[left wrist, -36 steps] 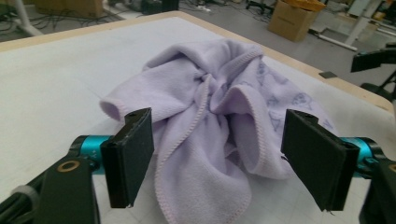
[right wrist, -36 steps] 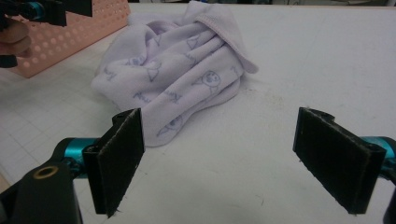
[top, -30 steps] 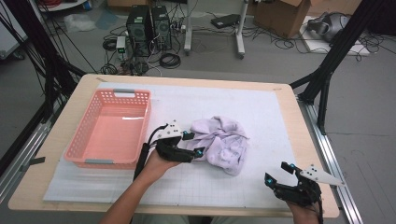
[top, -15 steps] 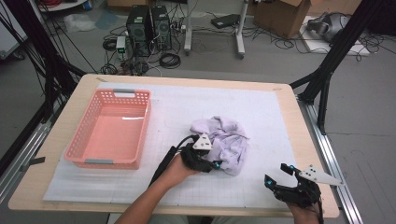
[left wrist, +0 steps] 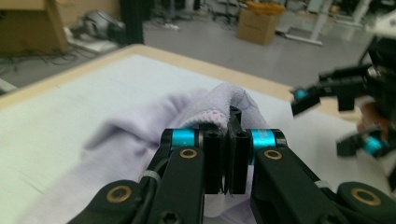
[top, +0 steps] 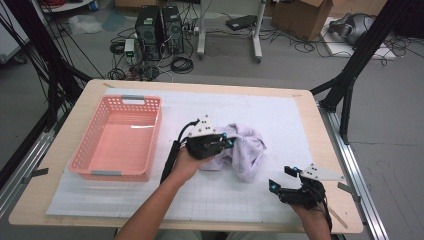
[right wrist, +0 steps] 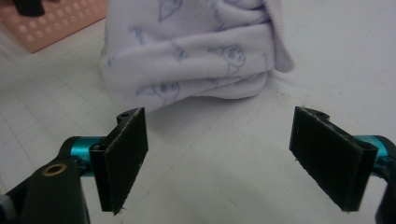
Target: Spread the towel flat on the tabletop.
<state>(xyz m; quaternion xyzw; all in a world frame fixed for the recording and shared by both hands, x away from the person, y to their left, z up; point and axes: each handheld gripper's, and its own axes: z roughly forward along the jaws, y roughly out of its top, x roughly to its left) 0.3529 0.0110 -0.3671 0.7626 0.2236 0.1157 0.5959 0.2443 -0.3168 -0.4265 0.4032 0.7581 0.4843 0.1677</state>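
A crumpled pale lilac cloth point(top: 248, 150) with small blue prints lies in the middle of the white mat. My left gripper point(top: 226, 142) is at its left edge, shut on a fold of the cloth point(left wrist: 219, 105), which stands up just past the closed jaws. My right gripper point(top: 280, 185) hovers near the table's front right, open, with nothing between its jaws. In the right gripper view the cloth point(right wrist: 196, 51) lies a short way beyond the spread pads point(right wrist: 126, 154).
A pink plastic basket point(top: 92, 165) stands empty on the left of the mat. The wooden table edge point(top: 330, 130) runs along the right. Black frame legs, computer towers and cables stand on the floor beyond the table.
My left gripper first slid right and toward me into the cloth, then drew back a little with a fold pinched. The cloth bunched slightly. The right gripper stayed put.
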